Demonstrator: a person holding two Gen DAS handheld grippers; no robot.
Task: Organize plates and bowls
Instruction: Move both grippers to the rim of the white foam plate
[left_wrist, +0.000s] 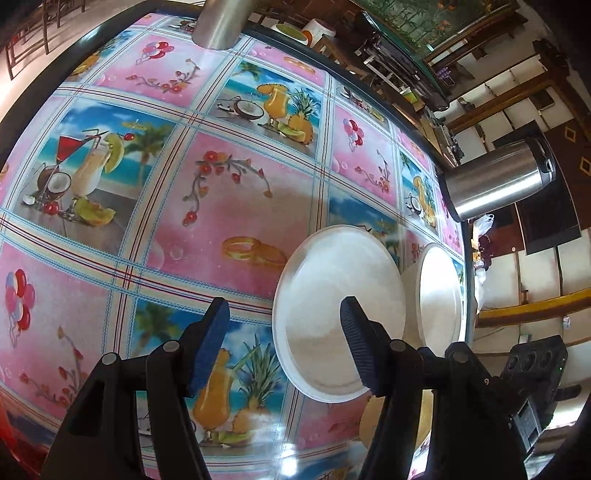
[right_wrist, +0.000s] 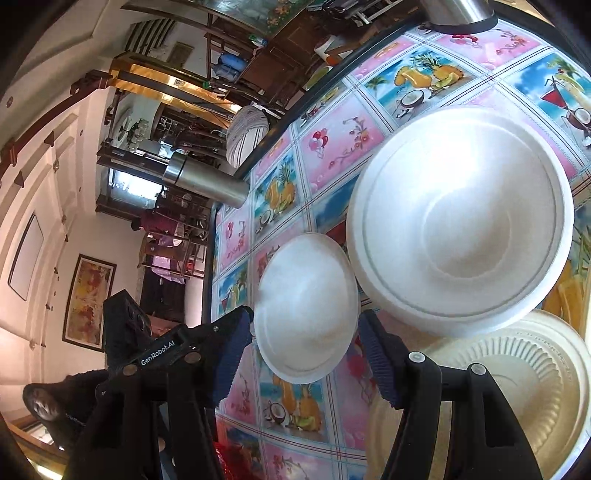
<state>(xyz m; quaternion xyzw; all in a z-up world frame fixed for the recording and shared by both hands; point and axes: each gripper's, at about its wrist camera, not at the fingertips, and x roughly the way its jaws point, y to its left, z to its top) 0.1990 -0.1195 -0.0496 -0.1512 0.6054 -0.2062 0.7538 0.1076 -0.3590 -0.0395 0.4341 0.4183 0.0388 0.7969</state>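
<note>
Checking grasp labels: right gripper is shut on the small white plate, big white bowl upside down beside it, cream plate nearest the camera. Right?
Not quite. The right gripper is open and holds nothing: in the right wrist view its fingers stand apart, and the small white plate lies on the table beyond them. The rest stands: the big white bowl is upside down beside it, and the cream plate is nearest the camera.
</note>
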